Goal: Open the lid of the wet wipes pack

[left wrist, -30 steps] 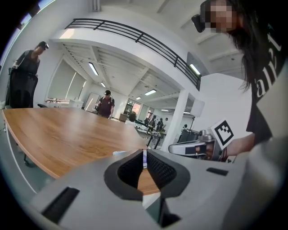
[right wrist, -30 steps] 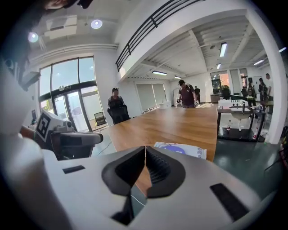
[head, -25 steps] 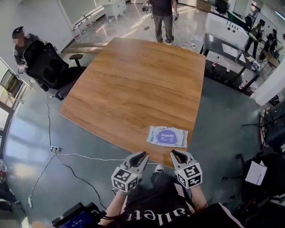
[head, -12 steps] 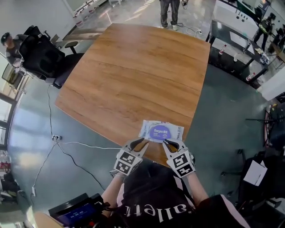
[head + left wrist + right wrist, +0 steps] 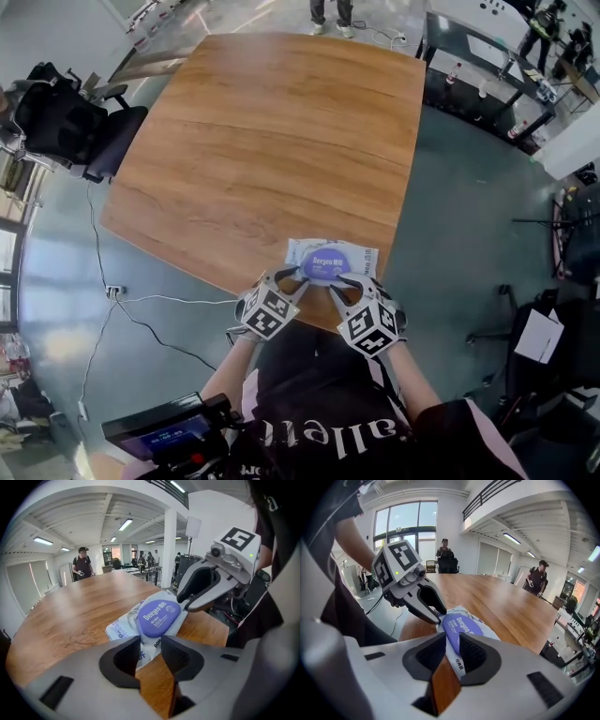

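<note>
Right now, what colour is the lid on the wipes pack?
Purple lid, clearest in the left gripper view.

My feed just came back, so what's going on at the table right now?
A person holds a gripper in each hand at the near edge of the wooden table. The left gripper and right gripper flank the wet wipes pack, whose purple lid is shut. Both grippers' jaws have just been opening. The pack's near edge shows in each gap, but neither pair presses on it.
</note>
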`<state>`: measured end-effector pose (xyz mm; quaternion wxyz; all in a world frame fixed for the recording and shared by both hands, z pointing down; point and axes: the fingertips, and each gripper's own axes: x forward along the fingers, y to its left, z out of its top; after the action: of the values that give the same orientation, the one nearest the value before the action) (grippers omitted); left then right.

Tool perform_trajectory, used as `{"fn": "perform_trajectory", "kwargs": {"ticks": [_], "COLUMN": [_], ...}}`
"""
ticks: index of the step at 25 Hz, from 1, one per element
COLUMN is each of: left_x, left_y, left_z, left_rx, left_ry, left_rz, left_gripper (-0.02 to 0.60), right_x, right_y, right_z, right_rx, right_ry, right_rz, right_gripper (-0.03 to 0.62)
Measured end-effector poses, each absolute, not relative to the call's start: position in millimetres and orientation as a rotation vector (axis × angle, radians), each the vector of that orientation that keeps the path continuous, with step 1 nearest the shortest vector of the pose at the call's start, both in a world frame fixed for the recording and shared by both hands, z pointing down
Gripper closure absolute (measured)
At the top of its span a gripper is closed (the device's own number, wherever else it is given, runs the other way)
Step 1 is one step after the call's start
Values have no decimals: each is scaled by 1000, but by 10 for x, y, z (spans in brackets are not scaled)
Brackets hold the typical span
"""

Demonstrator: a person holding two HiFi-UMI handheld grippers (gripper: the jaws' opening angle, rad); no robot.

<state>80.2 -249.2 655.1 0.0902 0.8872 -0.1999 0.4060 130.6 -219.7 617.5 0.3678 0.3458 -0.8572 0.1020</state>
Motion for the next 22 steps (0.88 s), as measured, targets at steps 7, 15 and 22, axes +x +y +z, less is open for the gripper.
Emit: {"fn": "perform_trajectory", "kwargs": {"ticks": [7, 15, 22], "left_x": [842, 829, 822], "left_y": [-2551, -2553, -2554], "left_z": [6684, 6714, 6714], "left_rx": [2623, 2615, 2658], "left_ry": [-534, -505, -495], "left_rz": [1228, 1155, 1136], "left_gripper": [460, 460, 460], "right_x": [1231, 1024, 966], "right_y": [-2308, -2360, -2408], "right_z": [6385, 6479, 6523], "right_rx": [808, 667, 610], "right_ry": [-2073, -1977, -1934], "right_rz": [132, -40, -185], "right_gripper": [508, 505, 503]}}
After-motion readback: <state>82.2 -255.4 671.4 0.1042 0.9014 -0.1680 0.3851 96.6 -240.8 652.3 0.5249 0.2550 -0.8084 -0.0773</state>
